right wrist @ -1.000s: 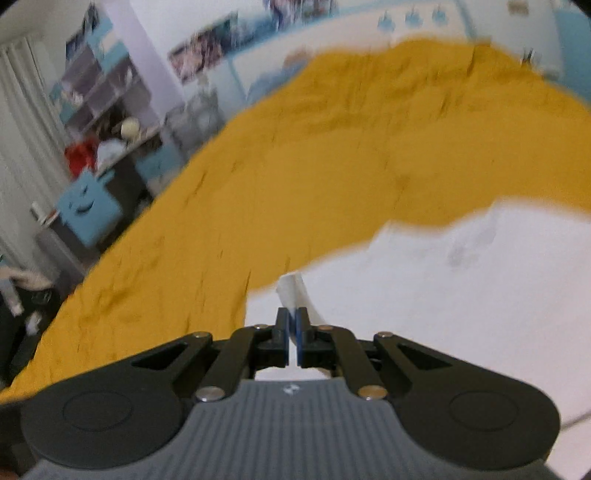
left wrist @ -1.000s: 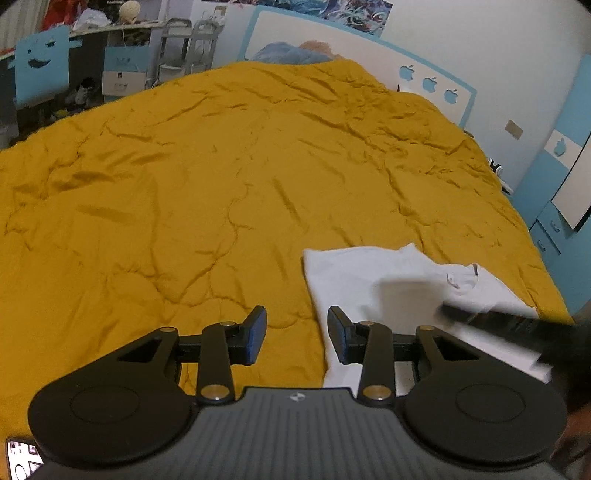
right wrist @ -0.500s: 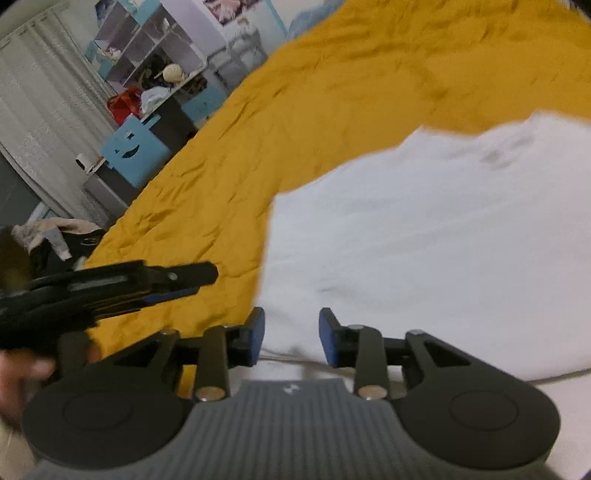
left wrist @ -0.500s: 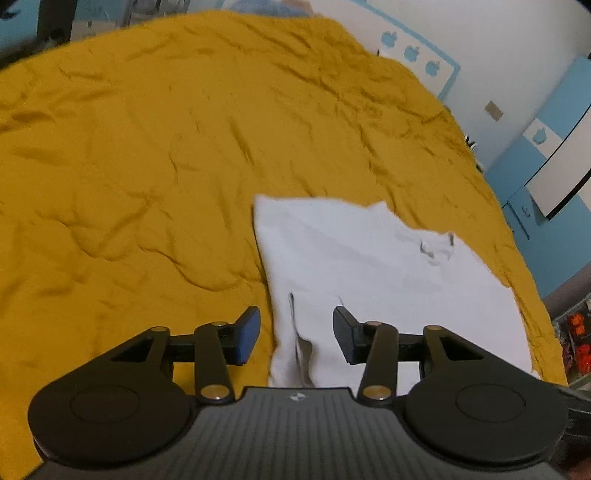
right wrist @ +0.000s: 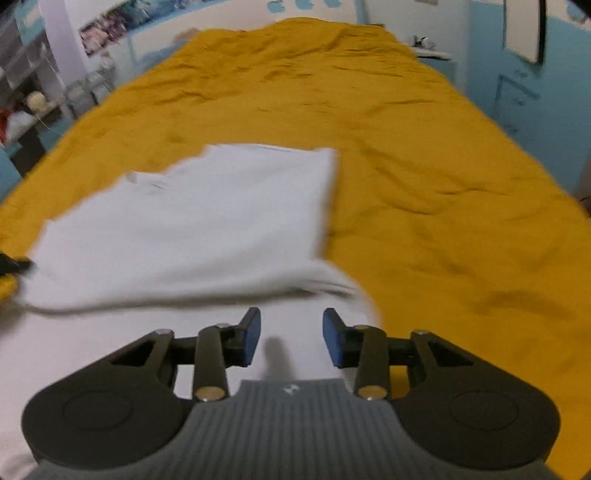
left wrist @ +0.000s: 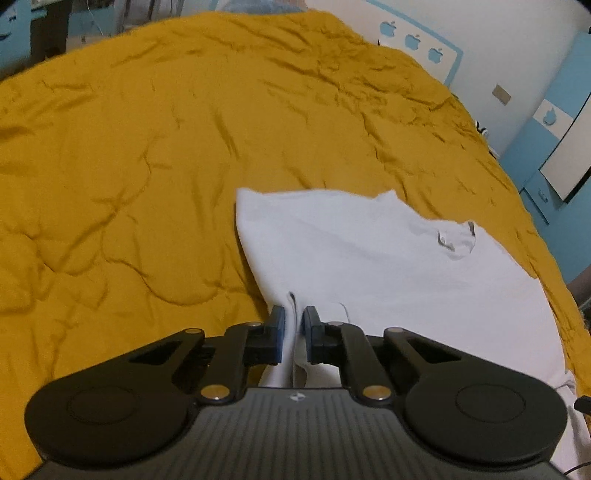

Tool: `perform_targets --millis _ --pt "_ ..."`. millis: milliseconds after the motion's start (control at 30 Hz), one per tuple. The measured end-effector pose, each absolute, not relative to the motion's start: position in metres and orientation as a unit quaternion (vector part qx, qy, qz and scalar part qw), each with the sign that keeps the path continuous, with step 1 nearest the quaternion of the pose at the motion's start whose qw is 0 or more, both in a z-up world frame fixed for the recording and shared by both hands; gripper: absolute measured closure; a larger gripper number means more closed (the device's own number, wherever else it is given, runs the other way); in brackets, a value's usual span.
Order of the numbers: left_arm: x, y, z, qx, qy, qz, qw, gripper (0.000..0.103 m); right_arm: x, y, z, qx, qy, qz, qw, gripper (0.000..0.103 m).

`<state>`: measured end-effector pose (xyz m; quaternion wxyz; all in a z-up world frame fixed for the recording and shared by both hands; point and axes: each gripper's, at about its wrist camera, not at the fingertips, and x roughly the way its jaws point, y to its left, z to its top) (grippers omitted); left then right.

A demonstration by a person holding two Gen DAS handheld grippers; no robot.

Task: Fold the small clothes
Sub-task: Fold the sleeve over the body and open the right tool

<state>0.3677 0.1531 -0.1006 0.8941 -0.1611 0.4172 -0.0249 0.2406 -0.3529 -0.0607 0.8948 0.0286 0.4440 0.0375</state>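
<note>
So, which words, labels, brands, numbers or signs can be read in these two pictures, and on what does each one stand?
No text can be read.
Small white emblem on the left gripper's grey ribbed body: a logo, no letters.
Grey mark at the neck of the white T-shirt: too blurred.
Blue apple-shaped signs on the white headboard: pictures, no words.
Posters on the far wall: too blurred.

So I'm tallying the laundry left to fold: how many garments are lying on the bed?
1. A white T-shirt lies on the yellow bedspread, near its front edge. More could lie outside these views.
</note>
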Motion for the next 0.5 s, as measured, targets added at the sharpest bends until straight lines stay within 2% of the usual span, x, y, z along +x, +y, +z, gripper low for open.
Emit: perform_targets --millis 200,267,400,500 --pt "0.381 0.160 -0.101 -0.178 0.437 -0.029 0.881 0.088 0.262 -0.365 -0.070 -0.004 0.448 0.040 0.893 0.066" --pt "0.389 0.164 -0.105 -0.195 0.443 -0.037 0.874 0.083 0.273 -0.366 -0.071 -0.005 0.449 0.044 0.893 0.066" --pt "0.393 0.162 -0.098 -0.187 0.422 -0.034 0.887 0.083 0.280 -0.365 -0.076 -0.002 0.447 0.051 0.893 0.066" --pt "0.392 0.159 -0.085 -0.179 0.395 -0.053 0.899 0.066 0.281 -0.368 -0.077 0.005 0.448 0.051 0.892 0.066"
